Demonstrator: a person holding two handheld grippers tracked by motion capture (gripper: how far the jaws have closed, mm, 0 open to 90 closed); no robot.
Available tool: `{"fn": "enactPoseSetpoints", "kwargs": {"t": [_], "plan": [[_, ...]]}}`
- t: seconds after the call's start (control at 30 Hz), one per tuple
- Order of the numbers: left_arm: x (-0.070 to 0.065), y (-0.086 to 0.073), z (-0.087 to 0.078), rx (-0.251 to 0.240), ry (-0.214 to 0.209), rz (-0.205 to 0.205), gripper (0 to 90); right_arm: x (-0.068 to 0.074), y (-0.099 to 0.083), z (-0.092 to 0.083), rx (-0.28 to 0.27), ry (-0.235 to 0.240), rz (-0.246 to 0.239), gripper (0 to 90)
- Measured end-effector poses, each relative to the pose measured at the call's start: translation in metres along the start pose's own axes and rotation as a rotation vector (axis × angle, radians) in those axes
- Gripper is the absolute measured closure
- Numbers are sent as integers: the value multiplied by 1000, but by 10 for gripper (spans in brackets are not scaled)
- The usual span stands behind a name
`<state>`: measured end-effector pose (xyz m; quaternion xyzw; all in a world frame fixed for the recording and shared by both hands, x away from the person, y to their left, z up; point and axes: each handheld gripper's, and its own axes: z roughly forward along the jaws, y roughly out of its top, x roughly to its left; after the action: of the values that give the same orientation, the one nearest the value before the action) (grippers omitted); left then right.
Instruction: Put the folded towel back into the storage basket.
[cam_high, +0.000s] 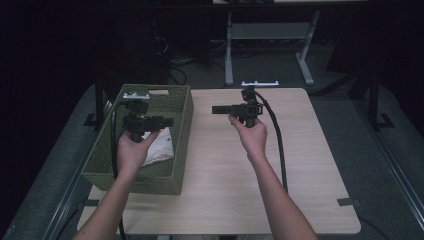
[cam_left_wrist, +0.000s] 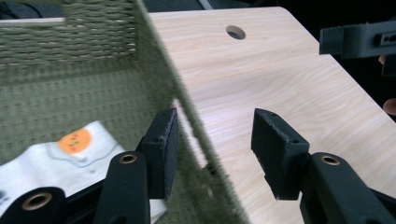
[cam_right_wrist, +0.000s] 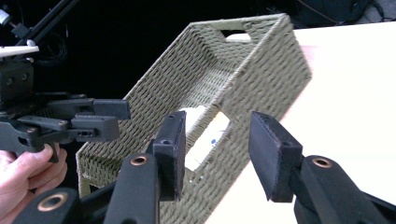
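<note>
A green woven basket (cam_high: 183, 131) stands on the left part of the light wooden table (cam_high: 235, 170). A white cloth (cam_high: 161, 147) with an orange print lies inside it. My left gripper (cam_high: 168, 121) hovers over the basket, jaws pointing right, open and empty. In the left gripper view it (cam_left_wrist: 215, 140) straddles the basket's right wall (cam_left_wrist: 187, 116), with the cloth (cam_left_wrist: 56, 158) below. My right gripper (cam_high: 216, 109) is held over the table's far middle, pointing left, open and empty. In the right gripper view it (cam_right_wrist: 217, 144) faces the basket (cam_right_wrist: 261, 79) and the left gripper (cam_right_wrist: 107, 119).
The table has a round cable hole (cam_left_wrist: 236, 32) near its far edge. A black cable (cam_high: 277, 145) trails from the right gripper across the table. Behind the table stand a white desk frame (cam_high: 270, 35) and floor cables. Bare wood lies right of the basket.
</note>
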<state>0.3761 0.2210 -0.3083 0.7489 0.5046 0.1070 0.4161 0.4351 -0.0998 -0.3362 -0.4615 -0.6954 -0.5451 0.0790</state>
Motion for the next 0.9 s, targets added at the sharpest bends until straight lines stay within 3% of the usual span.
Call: {"fn": "enactPoseSetpoints", "kwargs": {"t": [0.17, 0.9], "plan": [[-19, 2, 11, 6, -17, 19, 501, -11, -4, -23, -19, -11, 18, 543], [-59, 3, 41, 28, -54, 41, 435, -49, -19, -82, -56, -43, 61, 471]]}}
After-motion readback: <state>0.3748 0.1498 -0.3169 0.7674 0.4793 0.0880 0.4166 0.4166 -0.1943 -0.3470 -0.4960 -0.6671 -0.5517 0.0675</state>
